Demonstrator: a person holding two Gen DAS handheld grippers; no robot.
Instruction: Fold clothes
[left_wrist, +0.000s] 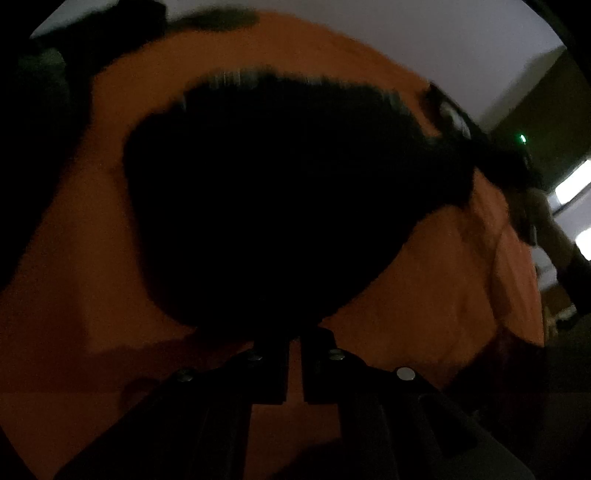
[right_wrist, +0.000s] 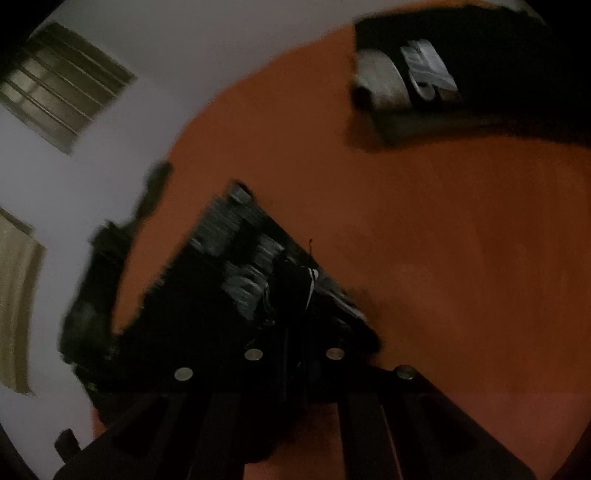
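A dark garment (left_wrist: 277, 203) lies bunched on an orange bed sheet (left_wrist: 424, 314). In the left wrist view my left gripper (left_wrist: 295, 343) is at its near edge, jaws shut to a thin slit, tips pinching the fabric's rim. In the right wrist view the same garment (right_wrist: 229, 251) shows grey striped patches. My right gripper (right_wrist: 295, 317) is shut on a fold of it beside a white stripe (right_wrist: 312, 277). The left gripper's body (right_wrist: 406, 74) shows at the top right. The right gripper's body (left_wrist: 450, 118) and a hand (left_wrist: 543, 210) appear at the garment's far right end.
The orange sheet (right_wrist: 461, 240) spreads wide to the right of the garment. A pale wall (right_wrist: 184, 55) with a barred window (right_wrist: 62, 85) and a curtain (right_wrist: 14, 295) stands beyond the bed's edge. Dark items (left_wrist: 218, 20) lie at the far edge.
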